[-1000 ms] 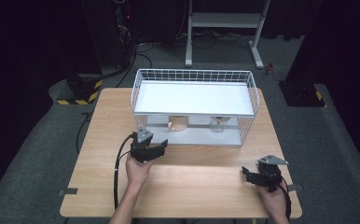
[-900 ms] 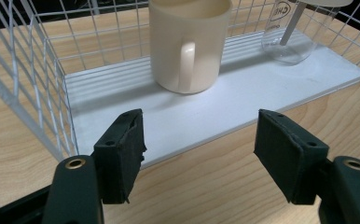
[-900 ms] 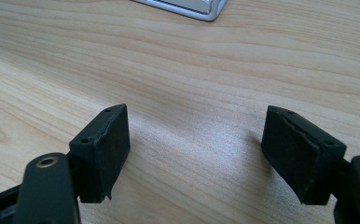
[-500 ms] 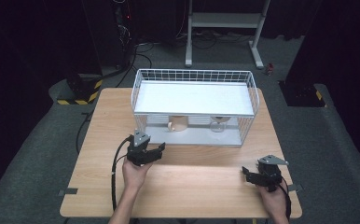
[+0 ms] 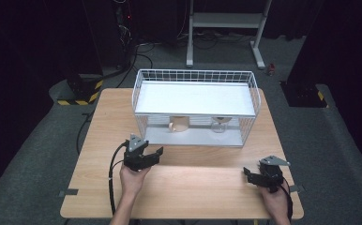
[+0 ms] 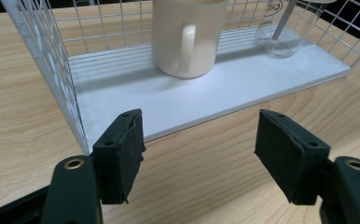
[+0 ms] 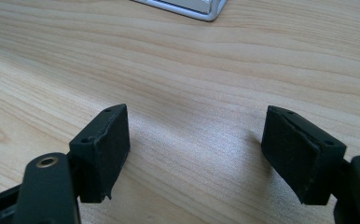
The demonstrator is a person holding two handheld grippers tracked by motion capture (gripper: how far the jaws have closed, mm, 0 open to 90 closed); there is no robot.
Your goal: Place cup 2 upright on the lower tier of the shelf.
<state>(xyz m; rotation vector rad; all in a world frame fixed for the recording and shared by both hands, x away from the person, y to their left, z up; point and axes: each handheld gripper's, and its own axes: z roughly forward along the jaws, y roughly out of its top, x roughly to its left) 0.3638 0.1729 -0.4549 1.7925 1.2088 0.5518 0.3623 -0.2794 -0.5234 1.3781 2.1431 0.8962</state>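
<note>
A cream mug (image 6: 188,37) is seen standing upright on the lower white shelf (image 6: 243,79) of a white wire rack (image 5: 195,77), its handle turned toward the left gripper (image 6: 199,147). Just beside it on the same shelf stands a clear glass (image 6: 279,28) — the two are apart, not touching. In the high view the mug (image 5: 179,124) sits left of the glass (image 5: 220,125) beneath the rack's upper shelf, near the front edge.

The left gripper (image 5: 147,153) is held low over the wooden table (image 5: 202,187) just in front of the rack's left front corner, pointed at the mug but short of the shelf; its jaws are spread apart with nothing between them. The right gripper (image 5: 258,176) is held near the table's right front corner, well apart from the rack — in its own view the right gripper (image 7: 194,149) is shown with jaws parted over bare wood, nothing gripped.
</note>
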